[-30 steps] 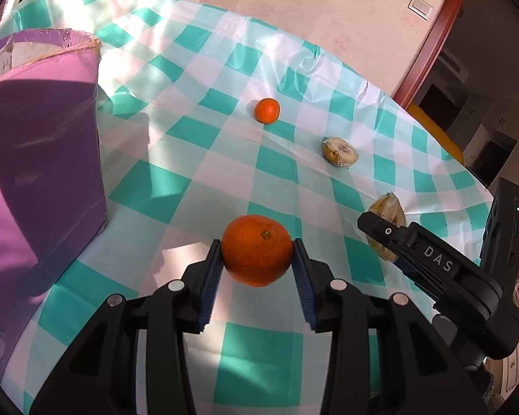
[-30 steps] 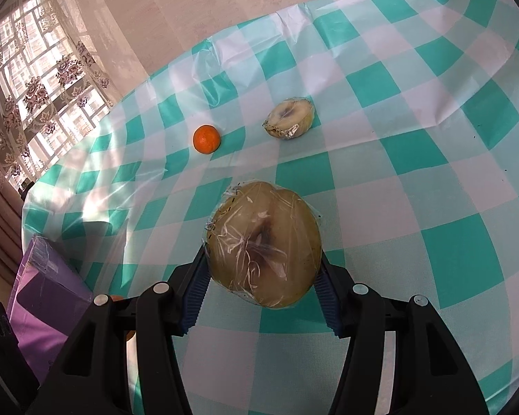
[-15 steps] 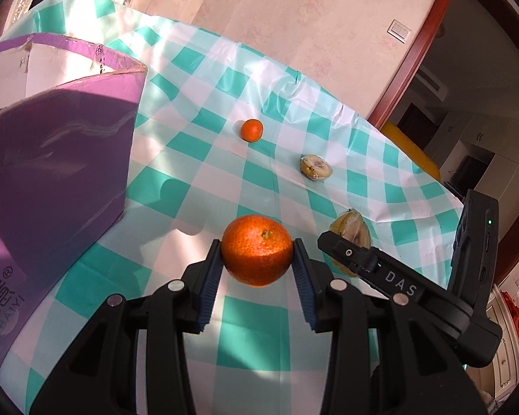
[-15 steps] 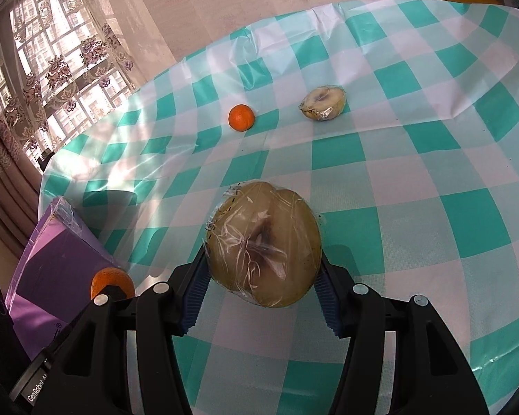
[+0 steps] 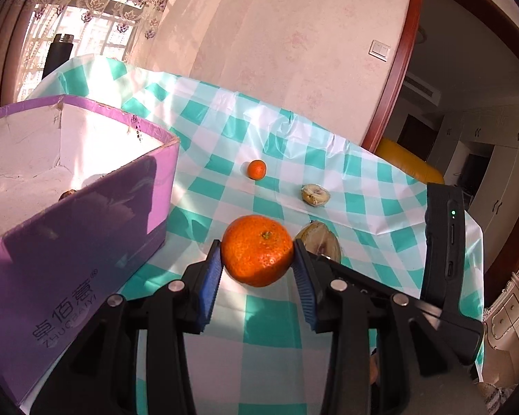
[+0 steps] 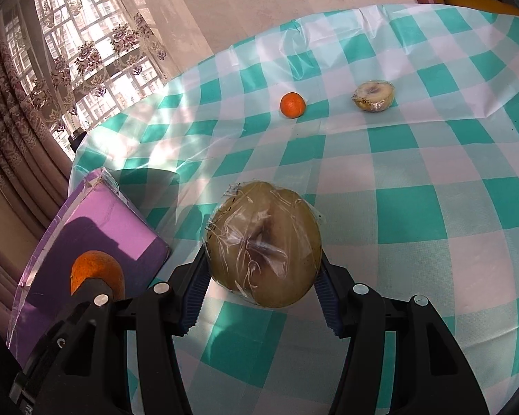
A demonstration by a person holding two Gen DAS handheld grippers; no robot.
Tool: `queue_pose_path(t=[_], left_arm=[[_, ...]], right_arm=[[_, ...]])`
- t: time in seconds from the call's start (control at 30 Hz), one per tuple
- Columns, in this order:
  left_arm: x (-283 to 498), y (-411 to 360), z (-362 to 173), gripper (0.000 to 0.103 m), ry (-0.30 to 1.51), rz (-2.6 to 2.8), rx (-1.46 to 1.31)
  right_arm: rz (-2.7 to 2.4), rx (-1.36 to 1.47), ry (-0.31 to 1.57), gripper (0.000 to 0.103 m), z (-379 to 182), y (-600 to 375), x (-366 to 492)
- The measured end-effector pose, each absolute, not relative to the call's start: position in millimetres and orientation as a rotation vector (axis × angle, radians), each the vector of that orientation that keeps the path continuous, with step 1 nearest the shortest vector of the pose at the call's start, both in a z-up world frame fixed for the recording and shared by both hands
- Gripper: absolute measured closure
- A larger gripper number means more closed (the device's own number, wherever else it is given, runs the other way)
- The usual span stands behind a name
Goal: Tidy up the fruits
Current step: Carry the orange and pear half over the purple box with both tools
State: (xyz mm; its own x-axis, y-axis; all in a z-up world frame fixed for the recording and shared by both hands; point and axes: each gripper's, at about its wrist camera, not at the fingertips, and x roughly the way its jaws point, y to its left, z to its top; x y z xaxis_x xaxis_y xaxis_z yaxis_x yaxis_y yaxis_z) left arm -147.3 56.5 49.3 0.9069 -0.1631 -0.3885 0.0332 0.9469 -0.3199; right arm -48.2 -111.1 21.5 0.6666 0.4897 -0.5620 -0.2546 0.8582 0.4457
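Between the blue pads of the left tongs [image 5: 257, 263], an orange [image 5: 257, 249], pinched on both sides and held clear of the worktop [image 5: 270, 321], stem end up. Just right of it in the left view, the right tongs [image 6: 262, 273], clamped on a wrapped fruit half [image 6: 263, 243], cut face toward the camera, brown at the core, film wrinkled over it. Both loads side by side, near each other, above the teal-and-white checked cloth [image 6: 415, 214]. Close on the left, a purple box [image 5: 69, 242], open on top, white inside, one small brown thing showing over its near wall, too hidden to name; printed characters on the purple side. Farther out on the cloth, well apart from the tongs, a small orange [image 5: 256, 169] and, to its right, another wrapped half [image 5: 315, 195], the two lying near each other but not touching. Beyond the worktop edge, a dark bottle [image 5: 57, 55] against a lace curtain [image 6: 86, 55], sunlit; pink wall [image 5: 294, 34] with a switch [image 5: 380, 50] beside a wooden door frame [image 5: 403, 55].
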Motion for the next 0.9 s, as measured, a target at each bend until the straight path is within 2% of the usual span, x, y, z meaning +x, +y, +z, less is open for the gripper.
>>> queue_pose_path(t=[0.23,0.5,0.7,0.9], left_arm=[[-178,92,99,0.063,0.32,0.107,-0.284],[-204,135,145,0.062,0.311,0.342,-0.222],[-208,174,159,0.062,0.411,0.434,-0.179],[-199,218,141,0.062,0.557,0.495,-0.175]], right_arm=[[0.518,0.374,0.662,0.047,54,-87,-56],[0.65,0.257,0.551,0.047,107,-32,-79],[0.712,0.05,0.519,0.047,120,28,-101],[0.737,-0.125,0.558,0.047,113,83,-111]])
